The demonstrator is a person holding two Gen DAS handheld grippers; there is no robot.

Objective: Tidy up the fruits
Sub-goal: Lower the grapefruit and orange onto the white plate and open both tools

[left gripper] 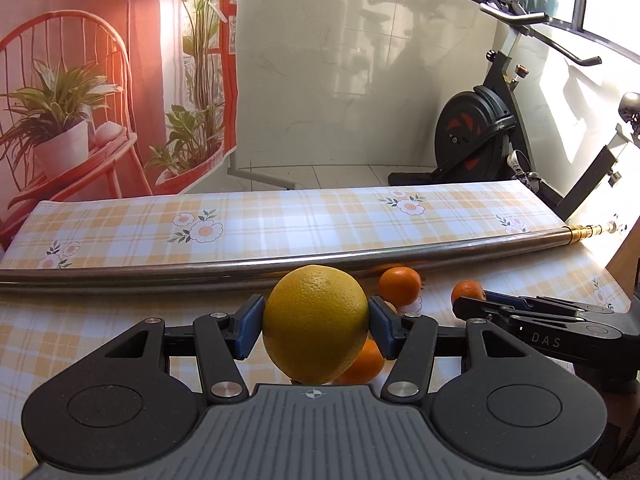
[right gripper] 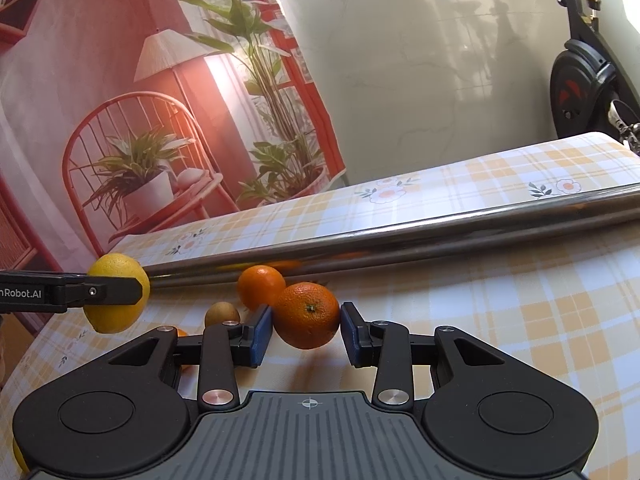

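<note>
In the left wrist view, nearest to the camera, the left gripper (left gripper: 316,326) is clenched on a big yellow citrus fruit (left gripper: 316,322), one blue pad on each side, at the lower middle of the frame. The fruit seems lifted off the checked tablecloth (left gripper: 120,320); the right wrist view shows it hanging at the left edge with cloth under it. The skin is round and smooth and the pads touch only a small part of it, so I judge it can roll out and drop on the small orange (left gripper: 362,364) just below and behind it.

In the right wrist view, the right gripper (right gripper: 306,330) grasps a mandarin (right gripper: 307,316) at the middle of the frame. The left pad touches it; at the right pad the contact is hard to see. A loose hold could let it slip.

A little farther, a second orange (right gripper: 260,288) touches the mandarin from behind, and a small brown fruit (right gripper: 222,314), maybe a kiwi, lies to its left. A careless move can push these and make them roll.

Behind them a metal rod (right gripper: 400,236) crosses the table and could stop rolling fruit.

Farthest are a printed backdrop (right gripper: 160,100) and an exercise bike (left gripper: 480,136).

I see no bowl, basket or tray in either view, so where the fruits must go is not shown.
</note>
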